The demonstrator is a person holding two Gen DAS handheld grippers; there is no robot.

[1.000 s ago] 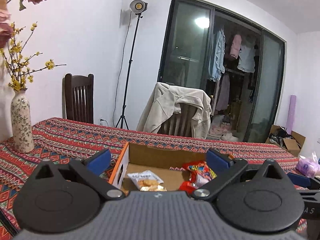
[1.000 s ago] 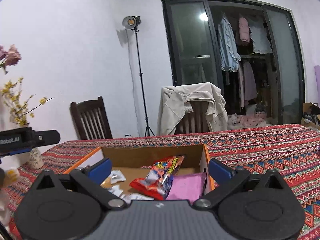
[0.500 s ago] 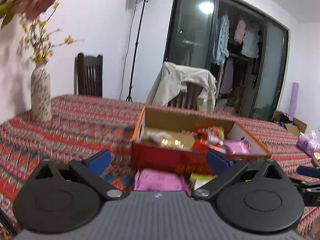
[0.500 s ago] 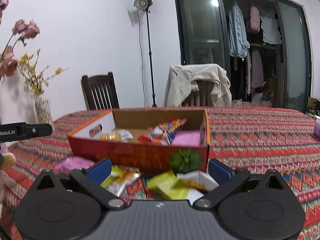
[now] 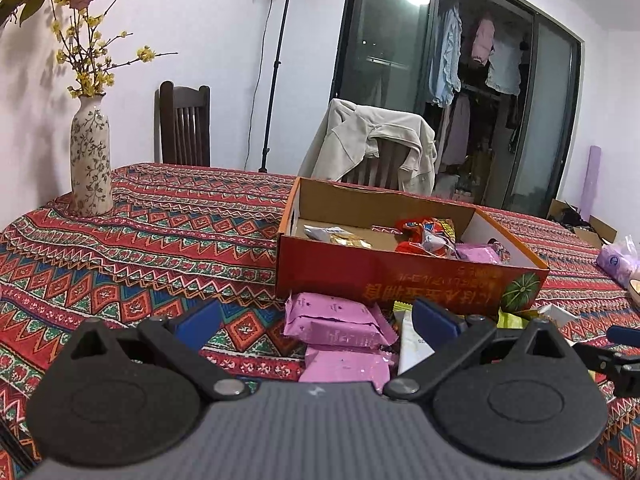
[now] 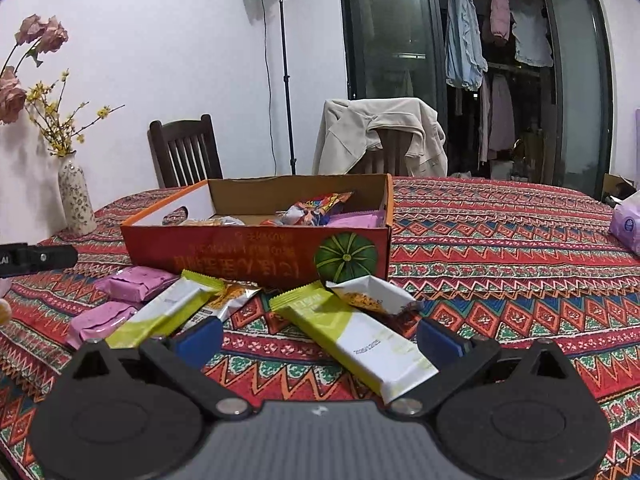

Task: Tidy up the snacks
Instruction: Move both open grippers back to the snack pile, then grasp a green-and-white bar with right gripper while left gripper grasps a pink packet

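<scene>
An orange cardboard box (image 5: 400, 276) (image 6: 256, 250) sits on the patterned tablecloth and holds several snack packets, among them a red bag (image 5: 424, 234) (image 6: 320, 208). In front of it lie pink packets (image 5: 336, 320) (image 6: 136, 284), green-and-white bars (image 6: 360, 340) (image 6: 168, 312) and a white packet (image 6: 372, 294). My left gripper (image 5: 316, 320) is open, its jaws wide apart above the pink packets, holding nothing. My right gripper (image 6: 320, 338) is open too, empty, with one green-and-white bar lying between its fingers on the cloth.
A flowered vase (image 5: 90, 160) (image 6: 76, 200) stands at the table's left. Two chairs (image 5: 184, 124) (image 5: 380, 148) stand behind the table, one draped with a beige jacket. A purple tissue pack (image 6: 626, 226) lies at the right edge. A lamp stand (image 6: 284, 80) is behind.
Both grippers have pulled back from over the box toward the near table edge and dropped lower. The loose packets in front of the box have come into view.
</scene>
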